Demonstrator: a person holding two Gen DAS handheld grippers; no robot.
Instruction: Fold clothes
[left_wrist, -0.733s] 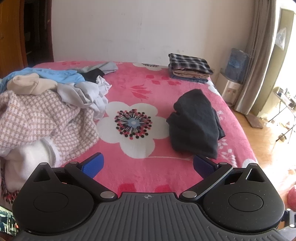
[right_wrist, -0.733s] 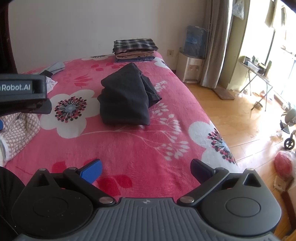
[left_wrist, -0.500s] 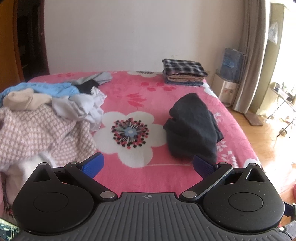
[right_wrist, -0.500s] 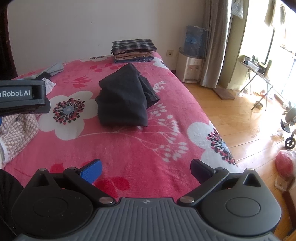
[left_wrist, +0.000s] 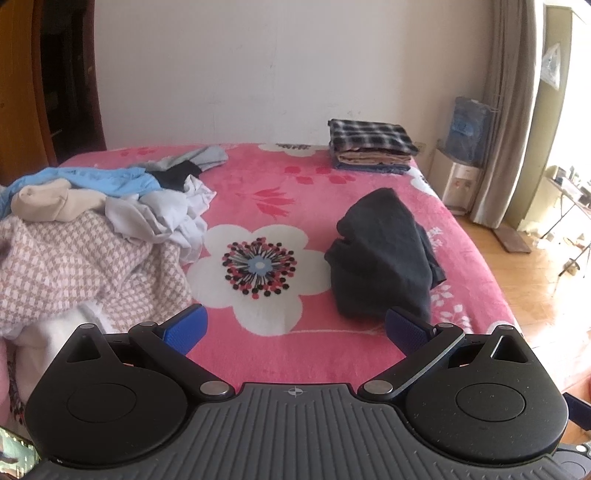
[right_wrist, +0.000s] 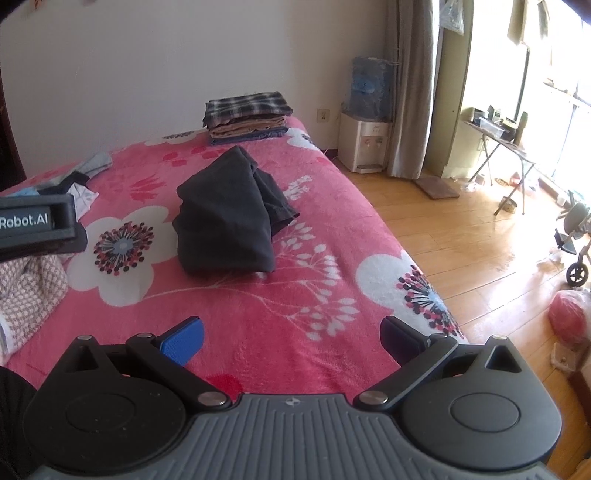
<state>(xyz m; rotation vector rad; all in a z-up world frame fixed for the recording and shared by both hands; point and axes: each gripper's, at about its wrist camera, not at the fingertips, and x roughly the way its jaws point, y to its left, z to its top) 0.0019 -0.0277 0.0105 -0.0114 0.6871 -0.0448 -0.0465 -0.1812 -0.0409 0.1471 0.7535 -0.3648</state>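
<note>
— Fingers (left_wrist: 184, 326) of the left gripper (left_wrist: 295, 328) spread wide, gripping nothing, hovering over the near edge of the bed (left_wrist: 295, 350).
— Same with the right gripper (right_wrist: 291, 338): blue fingers (right_wrist: 183, 339) fully apart, nothing between them, above the pink flowered bedspread close to the near edge.
— Spotted the dark garment (left_wrist: 384, 258)?
— Yes. Lying loosely bunched on the bed toward its right edge, just beside the big white flower print (left_wrist: 258, 266), well ahead of both grippers, touched by neither.
— Anything along the left edge?
— Heaped unfolded clothes (left_wrist: 92, 229): pink-and-white checked cloth nearest, then beige, white and light blue pieces farther back.
— And at the far right corner?
— Folded stack (left_wrist: 371, 149) with a plaid piece on top, sitting by the wall.
— Beyond the bed?
— Water dispenser (right_wrist: 365, 144) and curtain (right_wrist: 413, 88) past the far right corner, wooden floor (right_wrist: 480, 240) along the right edge.
</note>
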